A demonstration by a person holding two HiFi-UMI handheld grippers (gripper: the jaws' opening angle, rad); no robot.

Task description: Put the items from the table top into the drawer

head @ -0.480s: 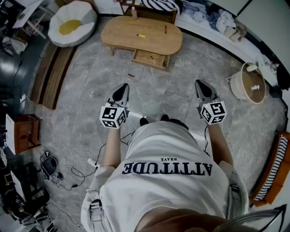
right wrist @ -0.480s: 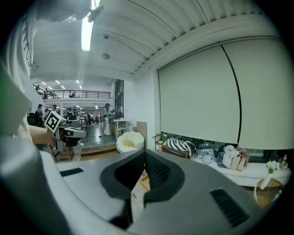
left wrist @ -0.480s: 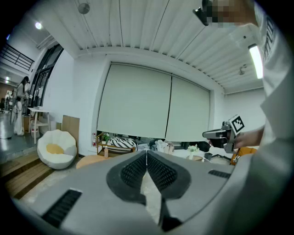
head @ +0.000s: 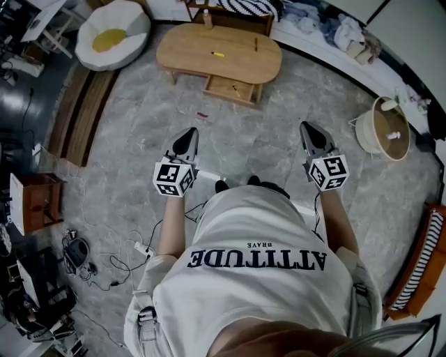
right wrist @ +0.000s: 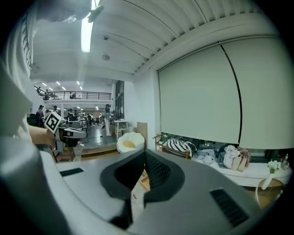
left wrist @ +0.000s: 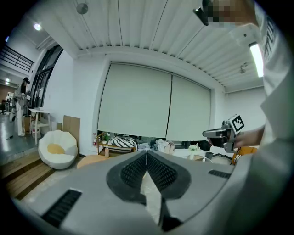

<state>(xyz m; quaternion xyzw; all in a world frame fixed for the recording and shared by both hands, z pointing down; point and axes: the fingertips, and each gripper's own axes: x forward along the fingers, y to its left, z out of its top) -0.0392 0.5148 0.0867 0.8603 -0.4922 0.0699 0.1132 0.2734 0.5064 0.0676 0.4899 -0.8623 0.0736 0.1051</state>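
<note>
A low oval wooden table stands far ahead of me in the head view. On its top lie a small yellow item and a thin dark stick; a bottle stands at its far edge. Its drawer is pulled out toward me, with a small item inside. My left gripper and right gripper hover over the stone floor, well short of the table. Both are shut with nothing between their jaws, as the left gripper and right gripper show in their own views.
A white and yellow beanbag seat sits left of the table beside a wooden step. A round basket table stands at the right. A small red-brown side table and floor cables lie to my left.
</note>
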